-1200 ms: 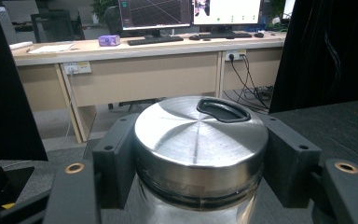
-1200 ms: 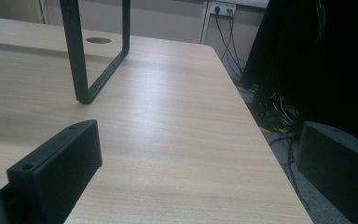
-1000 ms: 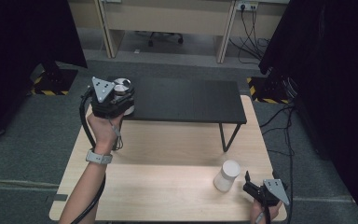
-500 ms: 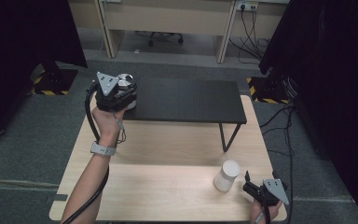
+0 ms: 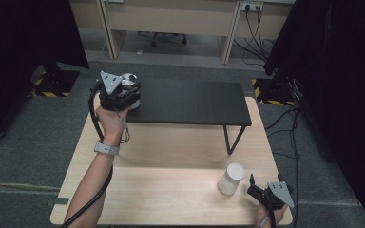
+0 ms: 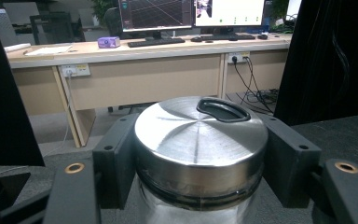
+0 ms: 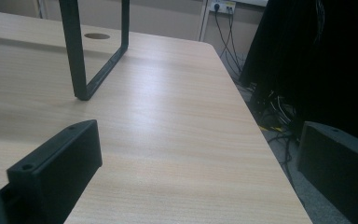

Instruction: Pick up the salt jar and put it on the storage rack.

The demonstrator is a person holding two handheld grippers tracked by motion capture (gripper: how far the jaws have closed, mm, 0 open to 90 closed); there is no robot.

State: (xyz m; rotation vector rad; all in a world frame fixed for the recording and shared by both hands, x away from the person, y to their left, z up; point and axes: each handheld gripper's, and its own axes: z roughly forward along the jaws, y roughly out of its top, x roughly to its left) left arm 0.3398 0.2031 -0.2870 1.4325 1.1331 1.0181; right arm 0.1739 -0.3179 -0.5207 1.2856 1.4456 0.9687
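A round steel container with a flat lid and a black tab on top sits between the black jaws of my left gripper, which is shut on its sides. In the high view the left gripper holds this steel container at the left end of a low black shelf; whether it rests on the shelf I cannot tell. My right gripper lies at the table's near right corner, just right of a white cup. In its own view the right gripper stands open over bare wood.
The black shelf stands on the far half of the wooden table, and its right leg shows in the right gripper view. Desks with monitors stand beyond. Cables and dark curtains lie to the right.
My left hand has carried the steel container a little to the right and farther away, over the shelf's left end. The right gripper and the white cup have stayed where they were.
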